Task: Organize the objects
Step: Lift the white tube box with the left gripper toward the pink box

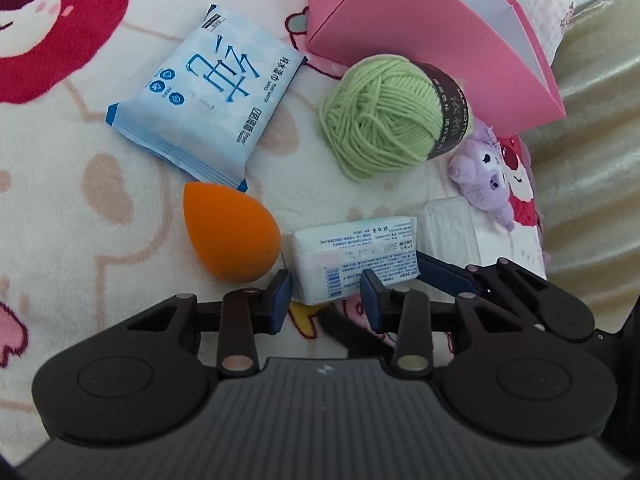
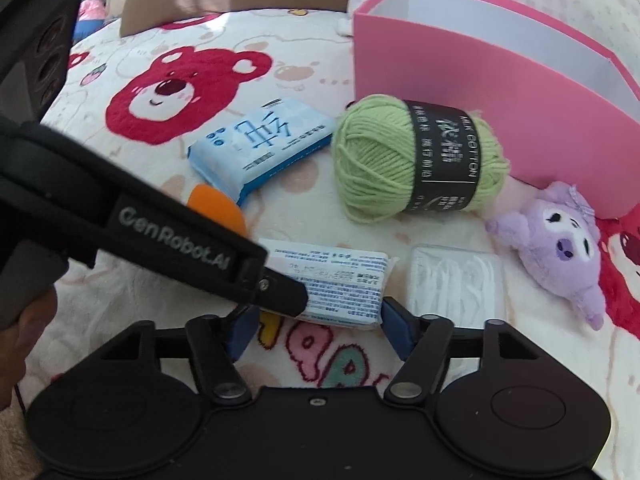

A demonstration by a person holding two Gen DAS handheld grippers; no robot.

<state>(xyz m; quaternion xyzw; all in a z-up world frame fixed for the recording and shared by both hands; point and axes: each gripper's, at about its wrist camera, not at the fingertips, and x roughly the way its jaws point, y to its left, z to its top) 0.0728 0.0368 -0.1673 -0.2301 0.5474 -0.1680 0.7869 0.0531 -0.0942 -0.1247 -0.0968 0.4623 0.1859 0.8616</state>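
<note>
left gripper fingers part-open astride small white printed tissue packet | right gripper wide, same packet's near edge | orange teardrop makeup sponge beside

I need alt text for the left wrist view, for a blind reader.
The open left gripper straddles a white tissue pack on a bear-print blanket. Around it lie an orange sponge, blue wipes, green yarn and a pink box.

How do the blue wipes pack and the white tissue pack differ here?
The blue wipes pack is larger, with big blue characters face up; the white tissue pack is smaller, showing fine print and a barcode. The wipes pack lies clear of both grippers; the tissue pack sits between the left gripper's open fingers. Both lie flat on the blanket.
</note>
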